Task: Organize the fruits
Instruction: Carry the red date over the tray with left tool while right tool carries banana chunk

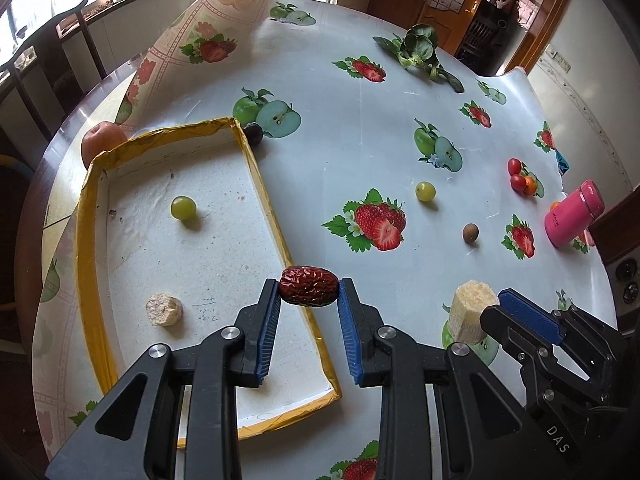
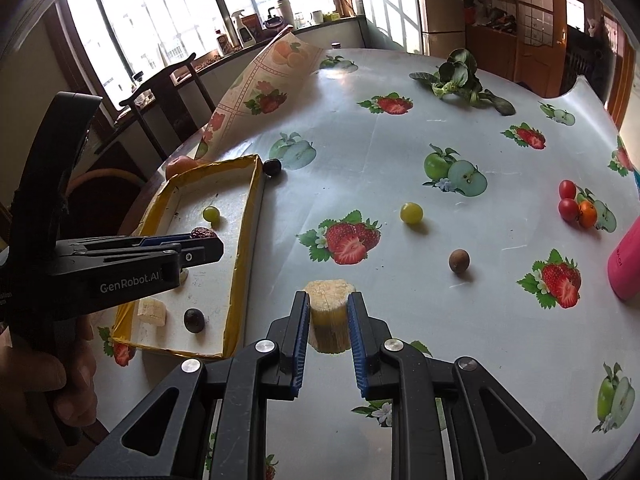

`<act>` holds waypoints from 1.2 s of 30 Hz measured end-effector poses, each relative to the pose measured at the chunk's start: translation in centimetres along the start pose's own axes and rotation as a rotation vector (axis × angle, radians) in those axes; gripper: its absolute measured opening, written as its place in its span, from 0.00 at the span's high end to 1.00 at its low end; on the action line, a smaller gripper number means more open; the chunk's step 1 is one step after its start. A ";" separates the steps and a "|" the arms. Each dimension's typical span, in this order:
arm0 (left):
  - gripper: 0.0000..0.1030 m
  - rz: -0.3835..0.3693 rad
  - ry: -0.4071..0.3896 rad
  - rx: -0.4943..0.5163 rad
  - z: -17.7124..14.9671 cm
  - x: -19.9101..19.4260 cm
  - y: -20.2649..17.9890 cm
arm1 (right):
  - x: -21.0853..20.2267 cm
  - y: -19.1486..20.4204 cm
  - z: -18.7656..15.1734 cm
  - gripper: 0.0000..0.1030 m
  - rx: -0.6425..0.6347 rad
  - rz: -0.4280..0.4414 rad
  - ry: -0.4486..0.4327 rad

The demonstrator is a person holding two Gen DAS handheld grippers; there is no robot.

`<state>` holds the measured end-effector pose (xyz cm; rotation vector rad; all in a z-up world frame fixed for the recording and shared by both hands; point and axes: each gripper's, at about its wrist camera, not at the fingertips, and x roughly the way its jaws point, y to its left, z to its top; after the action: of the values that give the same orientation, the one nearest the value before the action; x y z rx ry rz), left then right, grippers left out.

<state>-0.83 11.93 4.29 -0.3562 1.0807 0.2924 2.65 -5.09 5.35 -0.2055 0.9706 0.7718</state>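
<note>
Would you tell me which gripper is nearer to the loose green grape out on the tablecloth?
Right, I judge. The right gripper straddles the pale cylinder chunk, with the green grape beyond it. The left gripper holds a red date over the tray's rim.

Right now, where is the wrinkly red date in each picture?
Left wrist view: the red date sits low in the middle, pinched between the left gripper jaws, above the yellow-edged tray rim.
Right wrist view: the date peeks out at the left, at the tip of the left gripper, over the tray.
Shared landmark: the green grape inside the tray.
</note>
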 end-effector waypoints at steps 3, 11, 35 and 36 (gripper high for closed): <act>0.74 0.007 -0.006 -0.016 -0.3 -0.4 1.0 | 0.0 1.1 0.3 0.81 -0.016 0.012 -0.003; 0.74 0.026 -0.011 -0.060 -0.7 -0.9 3.7 | 0.5 4.3 1.4 0.81 -0.070 0.052 -0.007; 0.74 0.074 -0.005 -0.167 -1.1 -0.8 10.4 | 4.1 10.8 4.2 0.81 -0.152 0.144 0.018; 0.74 0.074 -0.004 -0.169 -1.0 -0.8 10.5 | 4.2 10.9 4.3 0.81 -0.153 0.146 0.019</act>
<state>-6.23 20.98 3.06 -0.4668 1.0695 0.4515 -0.46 6.96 6.29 -0.2769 0.9521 0.9806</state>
